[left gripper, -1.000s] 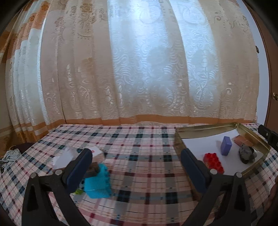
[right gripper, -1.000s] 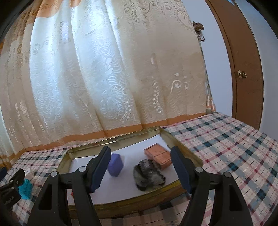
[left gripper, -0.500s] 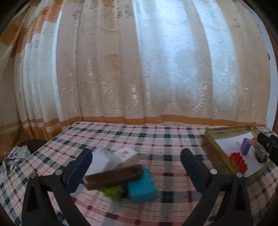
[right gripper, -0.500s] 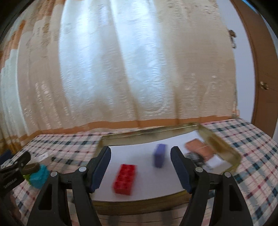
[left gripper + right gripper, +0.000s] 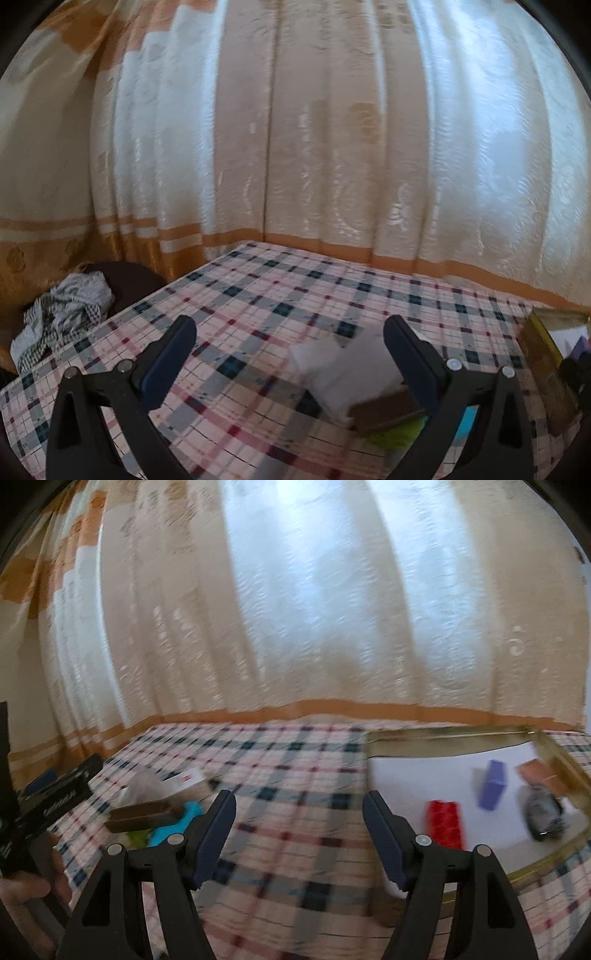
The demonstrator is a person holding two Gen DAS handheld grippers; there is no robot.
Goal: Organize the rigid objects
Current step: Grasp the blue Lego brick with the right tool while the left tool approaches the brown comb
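Both grippers stand with jaws wide apart, holding nothing: left gripper (image 5: 290, 360), right gripper (image 5: 299, 830). Only the right wrist view shows the gold tray (image 5: 447, 734) at right with its red brick (image 5: 445, 823), purple block (image 5: 491, 784) and dark lump (image 5: 545, 814). Only the left view shows crumpled cloth (image 5: 66, 314) at far left. A brown bar (image 5: 384, 408) lies lower right, just beside the left gripper's right finger.

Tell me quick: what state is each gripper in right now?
Left gripper: open, holding nothing.
Right gripper: open, holding nothing.
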